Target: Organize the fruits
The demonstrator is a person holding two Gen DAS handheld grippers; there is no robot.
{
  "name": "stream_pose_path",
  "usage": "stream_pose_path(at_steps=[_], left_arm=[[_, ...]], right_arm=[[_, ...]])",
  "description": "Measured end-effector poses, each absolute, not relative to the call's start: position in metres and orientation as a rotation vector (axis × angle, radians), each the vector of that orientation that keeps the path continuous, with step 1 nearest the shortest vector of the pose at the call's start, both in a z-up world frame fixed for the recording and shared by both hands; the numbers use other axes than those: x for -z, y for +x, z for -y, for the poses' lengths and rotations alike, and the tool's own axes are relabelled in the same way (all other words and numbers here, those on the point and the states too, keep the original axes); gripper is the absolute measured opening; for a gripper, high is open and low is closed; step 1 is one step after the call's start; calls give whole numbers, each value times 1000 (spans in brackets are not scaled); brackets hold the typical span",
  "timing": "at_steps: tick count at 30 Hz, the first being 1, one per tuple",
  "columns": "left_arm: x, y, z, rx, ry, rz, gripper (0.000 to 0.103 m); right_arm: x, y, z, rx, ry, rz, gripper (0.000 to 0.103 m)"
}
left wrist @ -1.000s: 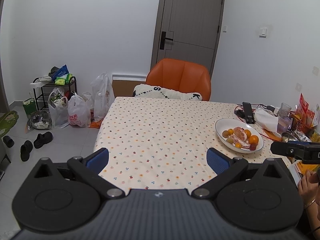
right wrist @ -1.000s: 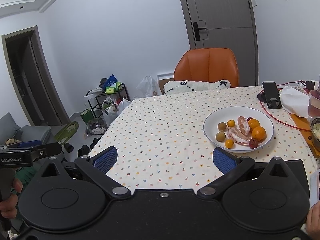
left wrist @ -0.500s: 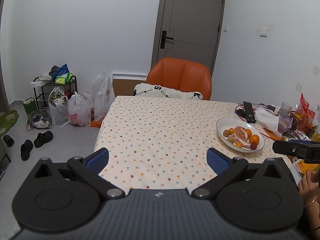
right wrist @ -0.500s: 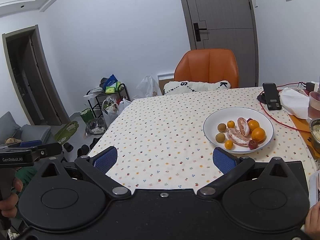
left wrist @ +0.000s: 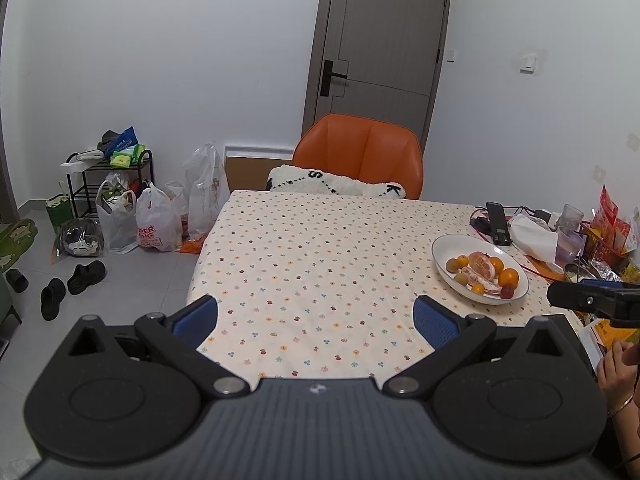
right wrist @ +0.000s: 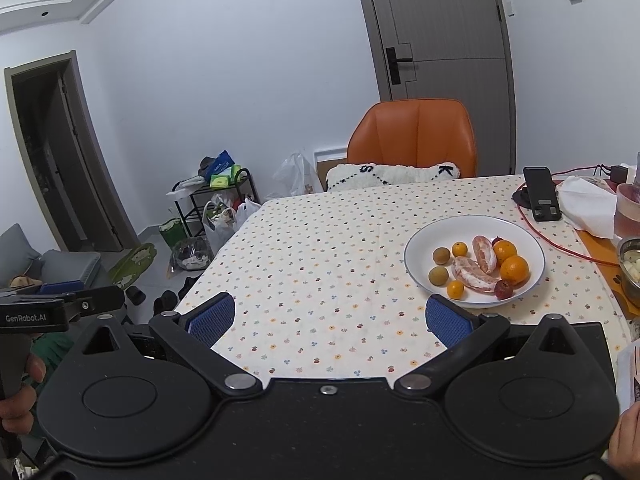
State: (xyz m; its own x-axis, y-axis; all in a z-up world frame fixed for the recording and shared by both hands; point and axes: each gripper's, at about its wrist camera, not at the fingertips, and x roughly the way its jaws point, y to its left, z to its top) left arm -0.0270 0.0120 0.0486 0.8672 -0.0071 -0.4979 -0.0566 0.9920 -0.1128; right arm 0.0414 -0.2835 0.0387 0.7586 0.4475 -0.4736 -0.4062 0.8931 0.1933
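- Fruits point(right wrist: 476, 266): our left gripper point(left wrist: 316, 320) & right gripper point(right wrist: 328, 318) gape wide, holding nothing, at near table edge.
- All lie in white plate point(right wrist: 420, 240), right side of table point(right wrist: 320, 264).
- Peeled segments point(right wrist: 474, 278) prob. soft, tear easily; we'd pinch oranges point(right wrist: 514, 269) across middle, gently.

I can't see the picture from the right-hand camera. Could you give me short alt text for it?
A white plate of fruit, with oranges, peeled citrus segments and small brown fruits, sits on a table with a dotted cloth. The right tool is open and empty in the foreground, near the table's front edge. An orange chair stands behind the table.
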Motion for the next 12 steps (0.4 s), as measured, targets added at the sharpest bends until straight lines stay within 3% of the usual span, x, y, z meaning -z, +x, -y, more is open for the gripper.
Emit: stream_pose_path(at_steps=[12], left_arm=[[-48,-27,-10,-20,-115,-518,103]], right_arm=[[-37,40,282,-468,70,-534,103]])
